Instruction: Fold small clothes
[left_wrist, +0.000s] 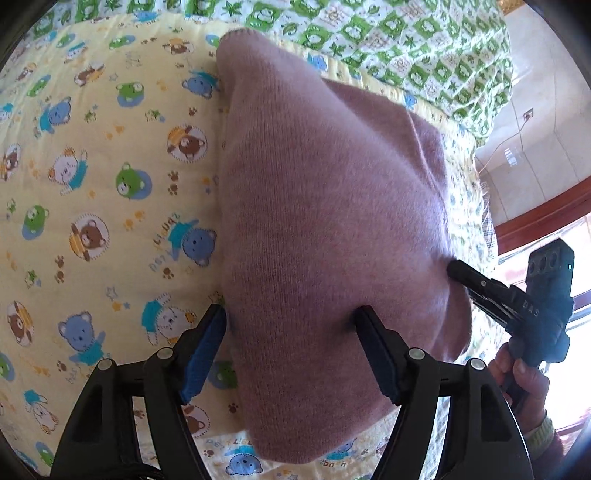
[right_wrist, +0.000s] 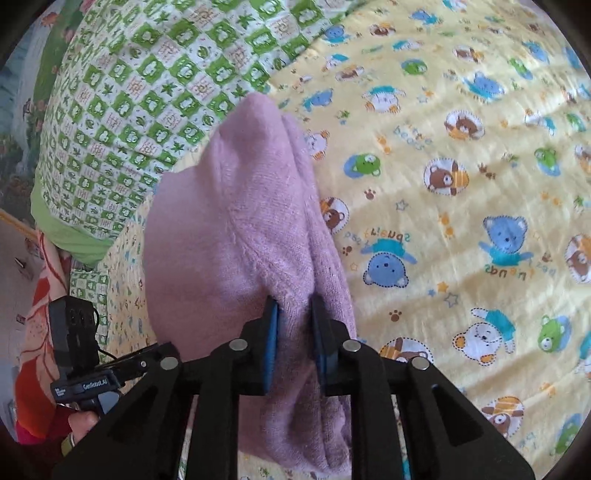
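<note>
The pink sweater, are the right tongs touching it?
Touching. The right wrist view shows the right tongs pinching a fold of the pink sweater between both blue pads.

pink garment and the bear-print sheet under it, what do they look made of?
Pink garment: looks like a soft knit, wool or acrylic; fine ribbed stitch rows and a fuzzy nap along the edges, matte. Bear-print sheet: seems a thin woven cotton or cotton blend, possibly quilted; flat printed surface with shallow puckered lines, no sheen. Fibre content cannot be confirmed by eye.
</note>
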